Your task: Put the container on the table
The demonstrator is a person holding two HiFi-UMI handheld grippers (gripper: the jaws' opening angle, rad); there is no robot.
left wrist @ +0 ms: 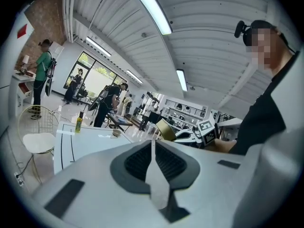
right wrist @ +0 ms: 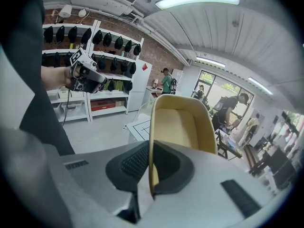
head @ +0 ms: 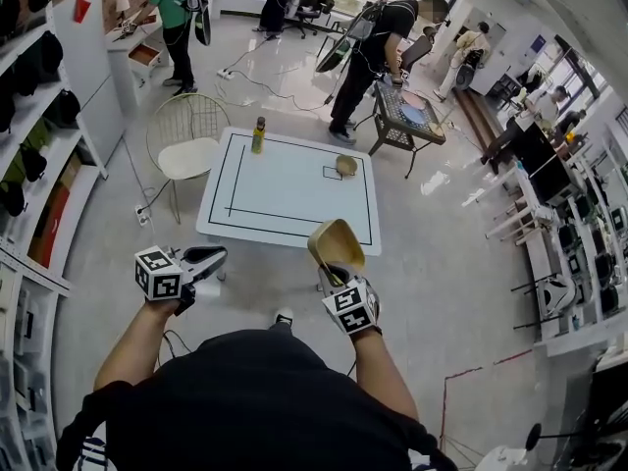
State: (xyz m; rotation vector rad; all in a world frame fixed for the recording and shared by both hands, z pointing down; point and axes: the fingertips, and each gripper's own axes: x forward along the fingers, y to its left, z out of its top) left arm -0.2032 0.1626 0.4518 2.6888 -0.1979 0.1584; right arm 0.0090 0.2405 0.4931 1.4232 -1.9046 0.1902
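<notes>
Left gripper [head: 214, 259] hangs off the near-left corner of the table [head: 285, 204], jaws pressed together on nothing. On the table, a bottle [head: 259, 135] stands far left and a bowl [head: 345, 166] sits far right. Right gripper [head: 331, 269] has its jaws clamped on the rim of the tan container [head: 339, 243], up in the air at the table's near edge.
</notes>
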